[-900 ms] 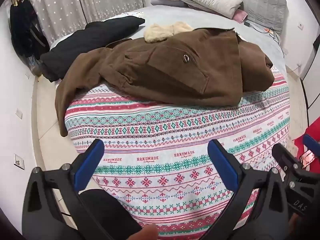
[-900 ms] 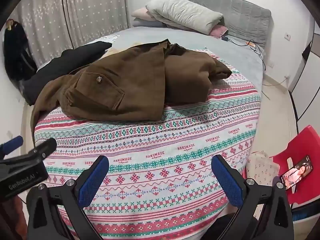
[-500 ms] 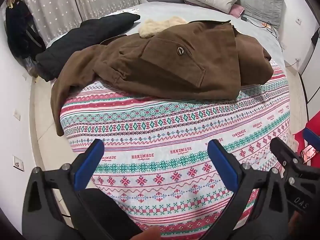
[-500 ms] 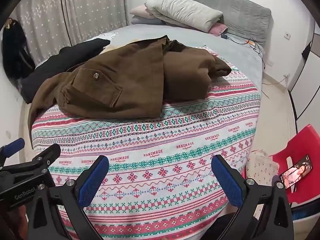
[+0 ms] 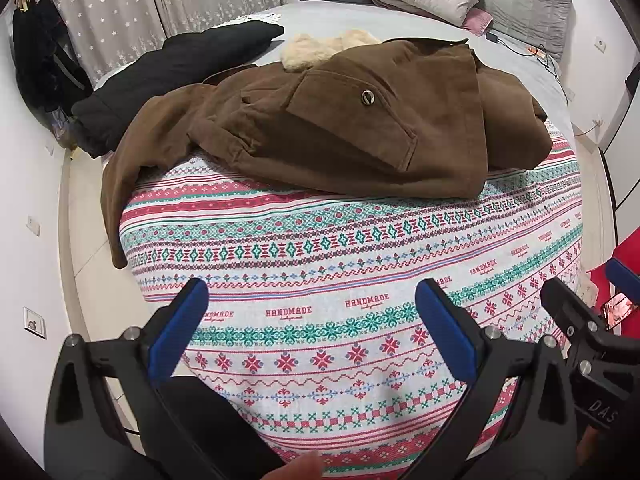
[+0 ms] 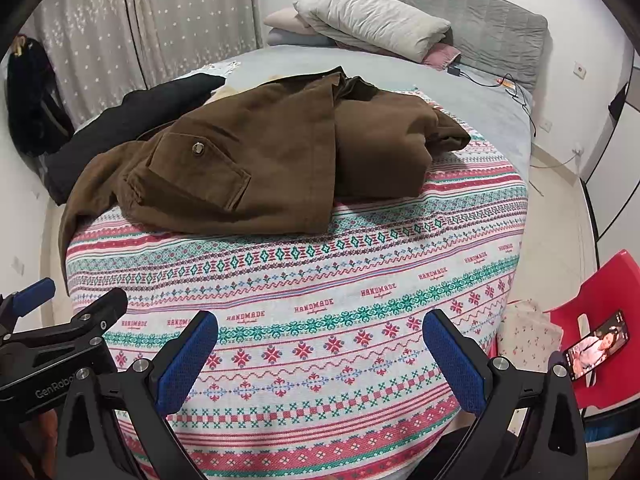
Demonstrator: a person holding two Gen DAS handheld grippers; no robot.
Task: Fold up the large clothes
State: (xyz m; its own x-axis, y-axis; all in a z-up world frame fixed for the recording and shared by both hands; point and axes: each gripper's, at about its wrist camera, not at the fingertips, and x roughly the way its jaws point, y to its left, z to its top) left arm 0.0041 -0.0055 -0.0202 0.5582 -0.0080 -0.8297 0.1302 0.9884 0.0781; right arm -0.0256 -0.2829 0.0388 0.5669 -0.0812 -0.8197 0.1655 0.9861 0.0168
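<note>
A brown corduroy jacket [image 5: 352, 132] with a cream fleece collar [image 5: 320, 46] lies crumpled on the patterned bedspread [image 5: 320, 280]; one sleeve [image 5: 120, 184] hangs over the bed's left edge. It also shows in the right wrist view as the brown jacket [image 6: 256, 156], pocket flap with a metal snap facing up. My left gripper [image 5: 310, 320] stands open above the bedspread's near part, well short of the jacket, nothing between its blue pads. My right gripper [image 6: 320, 344] is open too, equally short of the jacket. Each gripper shows at the edge of the other's view.
A black coat [image 5: 168, 76] lies on the bed behind the jacket to the left. Pillows and folded blankets [image 6: 372, 20] are stacked at the headboard. A red chair [image 6: 600, 300] holding a phone [image 6: 596, 344] stands right of the bed. Cables [image 6: 516, 92] trail over the grey sheet.
Both grippers have moved forward toward the bed, so the jacket sits slightly closer and lower in both views. Jaws stay wide open. The jacket has not moved.
</note>
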